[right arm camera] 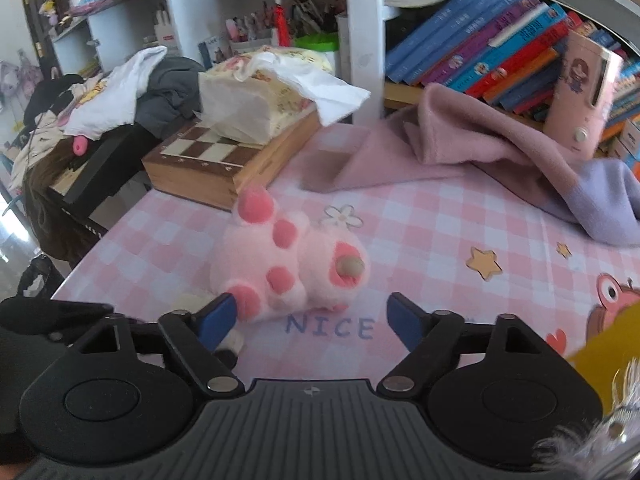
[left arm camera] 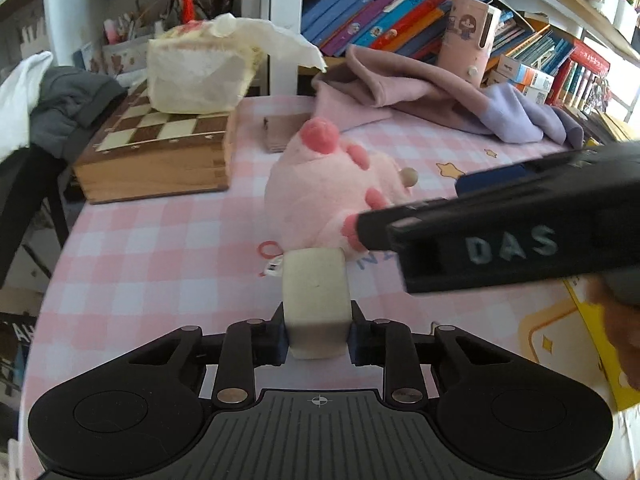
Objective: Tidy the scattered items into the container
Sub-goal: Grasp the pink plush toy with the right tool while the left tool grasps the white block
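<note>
My left claw (left arm camera: 318, 336) is clamped on a small cream block (left arm camera: 314, 300), the pads pressing its two sides, and the block juts forward over the pink checked surface (left arm camera: 160, 248). My right claw (right arm camera: 308, 316) stands wide with nothing in it, its blue pads either side of the word NICE, the left pad just touching the pink plush toy (right arm camera: 288, 264) that lies on its side near the surface's middle. To take the toy well, I would push the right claw further forward so both pads bracket the soft body rather than one paw, then close slowly, since plush gives and can slip; the left claw should keep clear, because the two tools cross closely in the left view. A yellow edge (right arm camera: 596, 364) at the near right may be the container, though I cannot tell. Beyond the toy lie a wooden chessboard box (right arm camera: 224, 164) with a tissue pack (right arm camera: 256, 100) on it, a pink and lilac garment (right arm camera: 480, 148), a pink case (right arm camera: 580, 92), then shelves of books (right arm camera: 500, 36).
</note>
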Action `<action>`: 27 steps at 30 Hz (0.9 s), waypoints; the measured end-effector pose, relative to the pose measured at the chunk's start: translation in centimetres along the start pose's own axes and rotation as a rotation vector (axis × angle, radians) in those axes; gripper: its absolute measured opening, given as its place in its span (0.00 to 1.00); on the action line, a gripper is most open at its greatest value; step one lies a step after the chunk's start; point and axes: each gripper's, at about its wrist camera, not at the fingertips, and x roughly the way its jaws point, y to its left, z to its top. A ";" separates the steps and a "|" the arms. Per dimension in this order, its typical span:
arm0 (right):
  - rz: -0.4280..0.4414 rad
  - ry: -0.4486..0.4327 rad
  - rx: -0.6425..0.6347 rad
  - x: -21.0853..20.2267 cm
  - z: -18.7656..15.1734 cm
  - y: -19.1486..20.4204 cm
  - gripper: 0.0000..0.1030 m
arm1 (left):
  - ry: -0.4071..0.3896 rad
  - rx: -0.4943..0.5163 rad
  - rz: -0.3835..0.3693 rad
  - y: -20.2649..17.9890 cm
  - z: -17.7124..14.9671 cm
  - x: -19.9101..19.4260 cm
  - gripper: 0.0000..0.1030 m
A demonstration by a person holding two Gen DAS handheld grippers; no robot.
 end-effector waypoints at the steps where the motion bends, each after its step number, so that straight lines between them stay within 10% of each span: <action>1: 0.001 -0.003 -0.013 0.3 0.2 0.2 0.91 | 0.002 -0.004 0.006 0.2 -0.2 -0.4 0.25; 19: 0.028 -0.013 -0.037 6.9 1.7 1.6 1.00 | 0.000 -0.068 0.083 2.0 -3.2 -6.9 0.25; 27: 0.001 -0.016 -0.003 5.3 1.8 2.0 0.89 | -0.022 -0.059 0.099 2.0 -3.8 -9.4 0.25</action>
